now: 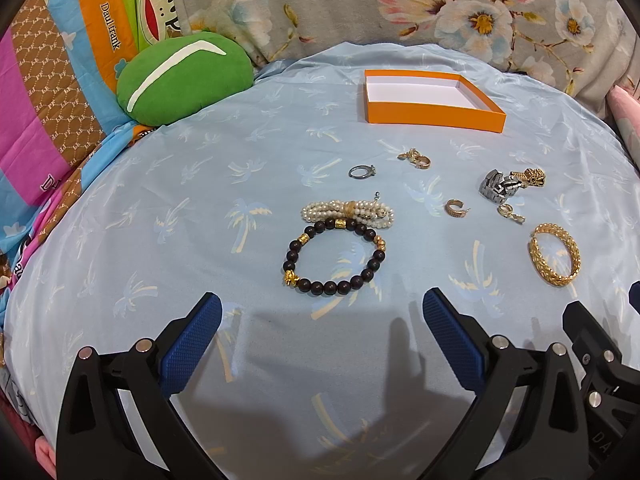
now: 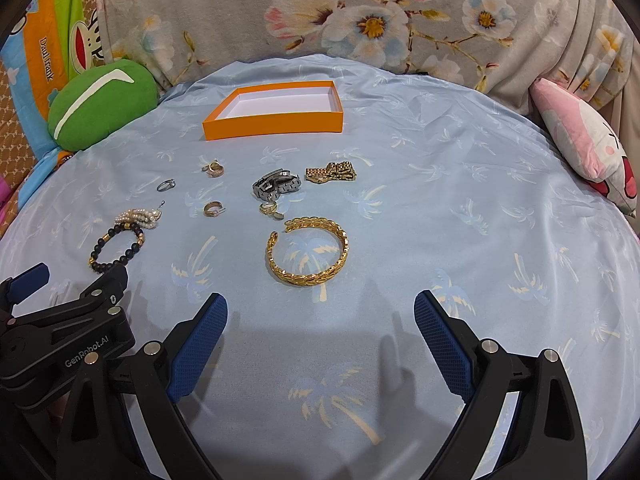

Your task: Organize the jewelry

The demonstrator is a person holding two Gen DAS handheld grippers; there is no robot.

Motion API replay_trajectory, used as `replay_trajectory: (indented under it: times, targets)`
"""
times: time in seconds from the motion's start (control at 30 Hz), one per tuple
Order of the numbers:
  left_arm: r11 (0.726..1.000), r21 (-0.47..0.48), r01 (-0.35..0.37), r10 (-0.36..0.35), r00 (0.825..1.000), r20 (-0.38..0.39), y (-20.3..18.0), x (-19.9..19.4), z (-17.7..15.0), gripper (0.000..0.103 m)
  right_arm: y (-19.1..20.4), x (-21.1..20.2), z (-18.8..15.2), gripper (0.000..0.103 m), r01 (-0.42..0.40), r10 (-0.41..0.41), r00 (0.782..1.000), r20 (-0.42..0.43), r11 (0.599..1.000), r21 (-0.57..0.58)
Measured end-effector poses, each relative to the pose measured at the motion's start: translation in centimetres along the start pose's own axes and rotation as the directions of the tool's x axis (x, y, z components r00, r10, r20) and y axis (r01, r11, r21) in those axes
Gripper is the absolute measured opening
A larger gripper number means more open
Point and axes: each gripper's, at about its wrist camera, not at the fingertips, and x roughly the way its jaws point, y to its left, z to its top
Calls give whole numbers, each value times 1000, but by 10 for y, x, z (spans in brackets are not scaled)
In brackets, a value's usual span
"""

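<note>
One orange box (image 1: 434, 114), bare white inside

Both views are taken from low over the blue palm-print sheet (image 1: 160, 208), aimed forward and slightly down between blue-padded fingers. The left wrist view is centred on the dark bead bracelet (image 1: 334, 256), the right wrist view on the gold cuff (image 2: 307, 252). The orange box (image 1: 432, 102) and the scattered jewelry are shared, shifted left in the right view
</note>
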Motion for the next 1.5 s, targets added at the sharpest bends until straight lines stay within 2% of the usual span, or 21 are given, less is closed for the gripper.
replay_trajectory:
  times: [0.57,0.73,0.83,0.93,1.1,1.27,1.37,1.43,1.5]
  targets:
    - [1000,-2,8,-8,1000,2,-1,0,0,98,0,0,0,93,0,0,1000,-1,1000,1]
    - [998,-29,55,-56,998,-8,3,1,0,98,-2,5,-5,93,-18,18,1000,-7,1000,17]
    - [992,-84,98,-100,995,-25,15,4,-1,98,-3,9,-5,93,-31,31,999,-21,999,24]
    - [985,-133,109,-113,993,-25,28,6,-3,98,-4,12,-4,93,-44,44,998,-36,999,18]
    - [986,-132,103,-108,994,-32,40,12,1,98,-1,24,7,93,-43,42,997,-59,999,-15]
    - [982,-124,140,-146,989,-39,42,17,3,98,0,44,19,92,-41,41,994,-103,999,-1]
    - [984,-107,141,-147,988,-50,39,21,6,98,-1,52,22,90,-47,48,991,-127,999,5]
    - [984,-104,144,-151,987,-63,38,25,8,98,0,58,23,81,-54,54,987,-151,999,4]
    - [984,-104,147,-155,985,-81,37,30,11,98,2,58,24,78,-55,53,988,-145,998,-6]
